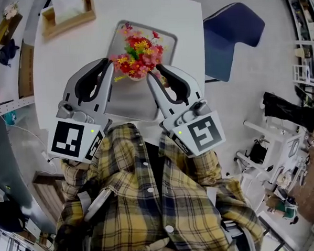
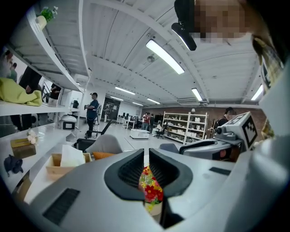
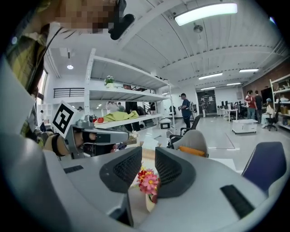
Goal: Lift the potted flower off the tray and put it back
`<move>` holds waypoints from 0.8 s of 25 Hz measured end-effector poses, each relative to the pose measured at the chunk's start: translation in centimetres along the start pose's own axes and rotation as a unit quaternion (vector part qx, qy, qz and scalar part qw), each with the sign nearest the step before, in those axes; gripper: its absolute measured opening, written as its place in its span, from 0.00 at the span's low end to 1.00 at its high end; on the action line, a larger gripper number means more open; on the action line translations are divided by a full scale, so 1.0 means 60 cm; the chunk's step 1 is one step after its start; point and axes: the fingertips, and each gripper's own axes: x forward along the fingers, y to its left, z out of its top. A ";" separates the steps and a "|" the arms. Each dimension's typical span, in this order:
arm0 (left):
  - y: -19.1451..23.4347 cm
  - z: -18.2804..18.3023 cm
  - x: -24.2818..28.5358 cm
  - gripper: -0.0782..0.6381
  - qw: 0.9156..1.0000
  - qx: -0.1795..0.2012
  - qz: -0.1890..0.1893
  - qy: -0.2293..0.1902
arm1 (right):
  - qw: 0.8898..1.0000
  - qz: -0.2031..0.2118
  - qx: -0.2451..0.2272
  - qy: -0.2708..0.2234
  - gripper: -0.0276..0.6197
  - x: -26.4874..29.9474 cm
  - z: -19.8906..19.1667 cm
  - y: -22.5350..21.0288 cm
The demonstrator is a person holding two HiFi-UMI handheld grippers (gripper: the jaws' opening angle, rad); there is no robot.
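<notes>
Potted flower point(image 1: 137, 58), a bushy clump of red, yellow and pink blooms in a pale pot, sits on the flat grey tray point(image 1: 128, 104) on a smooth white table point(image 1: 64, 59). Blue chair point(image 1: 231, 37) at 3 o'clock. Left tongs point(image 1: 110, 63) closed at its 8 o'clock, right tongs point(image 1: 153, 73) slightly apart at 4, gripping nothing.

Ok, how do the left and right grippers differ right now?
The left gripper has its jaws shut together, while the right gripper has its jaws slightly apart. The left gripper sits on the left of the potted flower and the right gripper on its right. Both are empty and point toward the flower on the tray.
</notes>
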 end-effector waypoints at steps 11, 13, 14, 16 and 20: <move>0.024 -0.082 -0.006 0.35 0.998 -0.012 -0.035 0.041 | 0.998 0.041 0.017 0.055 0.25 0.009 -0.075 0.037; 0.021 -0.097 -0.006 0.38 0.998 -0.011 -0.048 0.045 | 0.997 0.052 0.024 0.061 0.25 0.009 -0.089 0.047; 0.019 -0.104 -0.006 0.40 0.997 -0.009 -0.054 0.048 | 0.996 0.059 0.029 0.058 0.26 0.010 -0.093 0.053; 0.018 -0.121 -0.005 0.42 0.996 -0.005 -0.063 0.056 | 0.995 0.068 0.036 0.059 0.27 0.012 -0.104 0.062; 0.015 -0.157 -0.007 0.47 0.994 0.003 -0.086 0.073 | 0.993 0.078 0.046 0.077 0.29 0.012 -0.141 0.074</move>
